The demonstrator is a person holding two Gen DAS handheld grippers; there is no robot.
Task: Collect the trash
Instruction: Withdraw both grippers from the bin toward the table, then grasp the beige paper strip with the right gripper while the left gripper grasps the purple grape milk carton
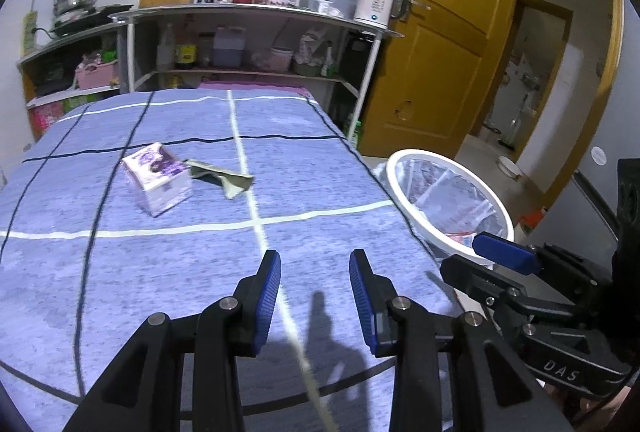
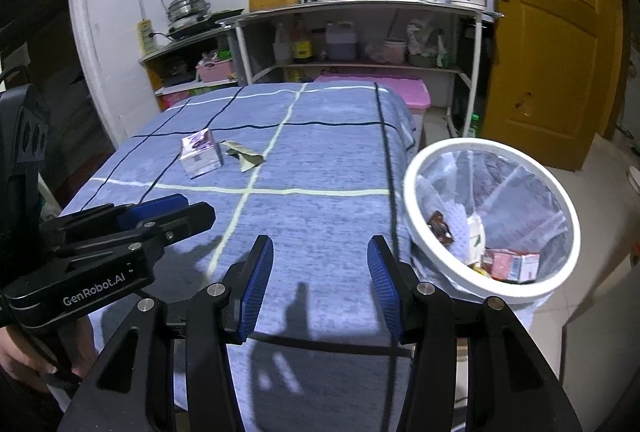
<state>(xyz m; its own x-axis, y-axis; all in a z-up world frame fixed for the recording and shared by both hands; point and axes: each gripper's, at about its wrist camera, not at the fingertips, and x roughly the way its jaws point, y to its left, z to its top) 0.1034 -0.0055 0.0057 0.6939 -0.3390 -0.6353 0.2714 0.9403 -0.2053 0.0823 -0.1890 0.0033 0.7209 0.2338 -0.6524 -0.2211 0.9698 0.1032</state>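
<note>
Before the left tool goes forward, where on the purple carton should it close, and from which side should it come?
Judging by its pose, grip the carton across its two long flat side faces, near mid-height, coming from above and from the near side. It looks upright and boxy on the blue cloth, so flat faces suit the pads. The torn top looks weak. Avoid the right side, where a flattened wrapper lies close.

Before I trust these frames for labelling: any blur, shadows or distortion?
Left wrist view: the purple-and-white carton is slightly motion-blurred, and fisheye bends the blue checked tablecloth. Right wrist view: sharper; gripper shadows fall on the cloth, and the white-rimmed trash bin looks stretched.
</note>
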